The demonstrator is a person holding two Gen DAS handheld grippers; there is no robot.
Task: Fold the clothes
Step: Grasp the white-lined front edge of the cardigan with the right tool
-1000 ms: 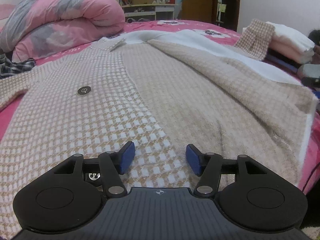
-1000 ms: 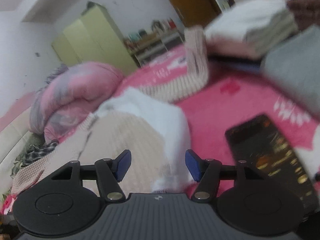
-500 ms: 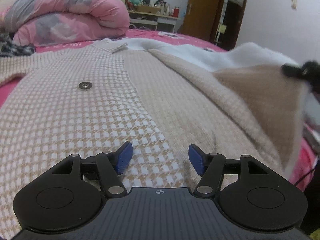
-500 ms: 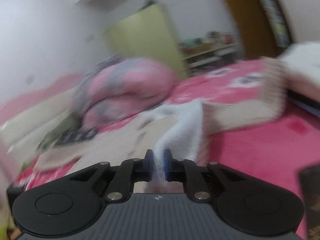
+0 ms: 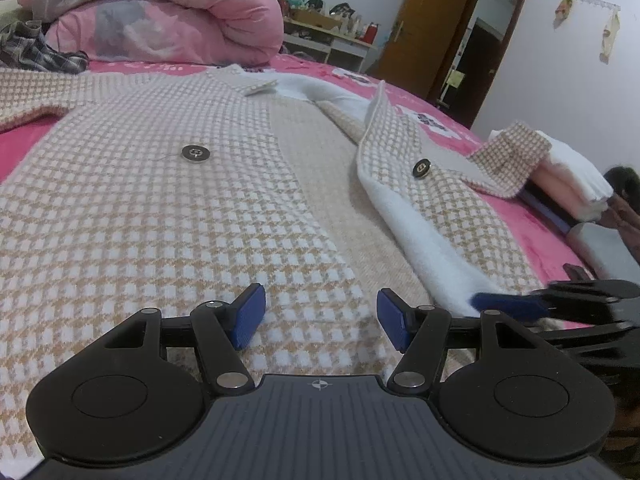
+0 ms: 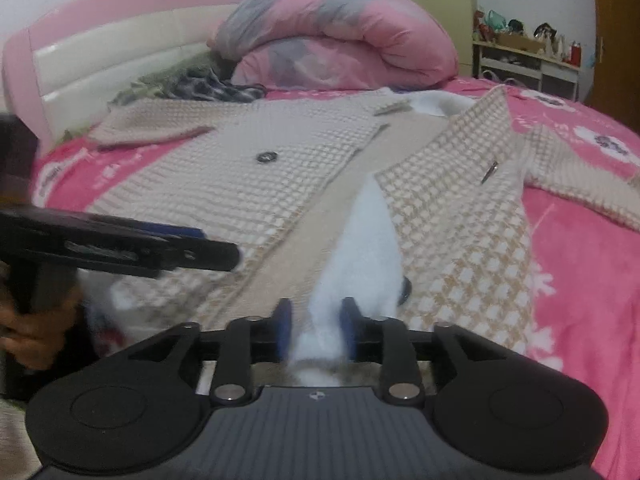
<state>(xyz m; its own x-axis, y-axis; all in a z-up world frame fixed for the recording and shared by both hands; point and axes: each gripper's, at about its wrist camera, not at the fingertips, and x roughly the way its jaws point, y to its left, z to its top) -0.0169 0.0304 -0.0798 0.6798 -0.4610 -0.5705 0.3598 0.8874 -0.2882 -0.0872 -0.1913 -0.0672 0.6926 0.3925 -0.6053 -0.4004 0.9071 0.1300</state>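
Note:
A beige-and-white houndstooth cardigan [image 5: 160, 208] lies spread on the pink bed [image 6: 580, 240], a metal button [image 5: 195, 153] on its left panel. Its right front panel [image 5: 460, 208] lies turned over onto the body, patterned side up, with white fleece lining along the edge. My right gripper [image 6: 316, 328] is at that panel's lower edge. Its jaws are opening, and the thick white fleece hem [image 6: 356, 240] stands between the pads. My left gripper [image 5: 320, 316] hovers open over the left panel's hem, nothing between its fingers. One blue finger [image 5: 508, 306] of the right gripper shows at its right.
A rolled pink-and-grey quilt [image 5: 160, 12] and a plaid garment [image 5: 32, 50] lie at the head of the bed. Folded clothes [image 5: 568, 184] are stacked at the right edge. A padded headboard [image 6: 100, 60] stands behind, and a person's hand [image 6: 32, 328] holds the left gripper.
The right gripper shut on the white-lined front edge and carried it left over the cardigan's body. The panel now lies patterned side up and the jaws have widened. The left gripper drifted slightly.

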